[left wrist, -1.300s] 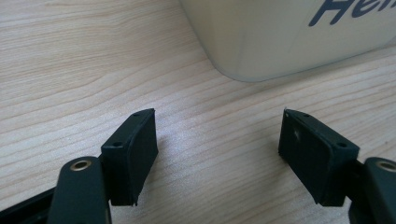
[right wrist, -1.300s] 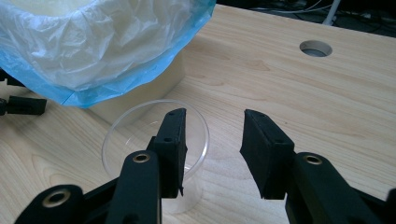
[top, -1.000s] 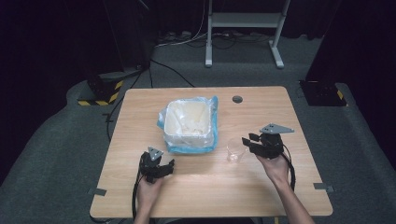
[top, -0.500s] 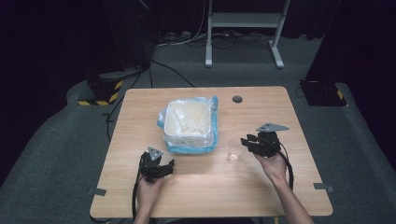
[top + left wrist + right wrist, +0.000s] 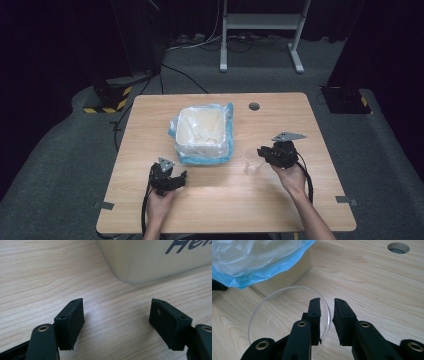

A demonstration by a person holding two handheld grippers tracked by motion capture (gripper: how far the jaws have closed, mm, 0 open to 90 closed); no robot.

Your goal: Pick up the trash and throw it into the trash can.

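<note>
1. The left gripper (image 5: 167,177) rested low on the light wooden table (image 5: 300,125), just short of the cream square tub lined with a blue-edged clear plastic bag (image 5: 202,132). Its jaws stood wide apart with nothing between them.
2. The clear round plastic cup (image 5: 253,161) stood upright on the table, just right of the tub's near corner. The right gripper (image 5: 266,152) straddled the cup's rim, one jaw inside and one outside, with a small gap left between jaw and wall; the cup was not yet pinched.
3. Judged from this, the step in hand was taking the cup by its rim. To do it well, the jaws should close gently and squarely on the wall, since thin clear plastic probably flexes or slips.
4. The right gripper view made the rim straddle plain (image 5: 289,320); the high view blurred it. The left gripper view showed dark lettering on the tub's side (image 5: 150,260).
</note>
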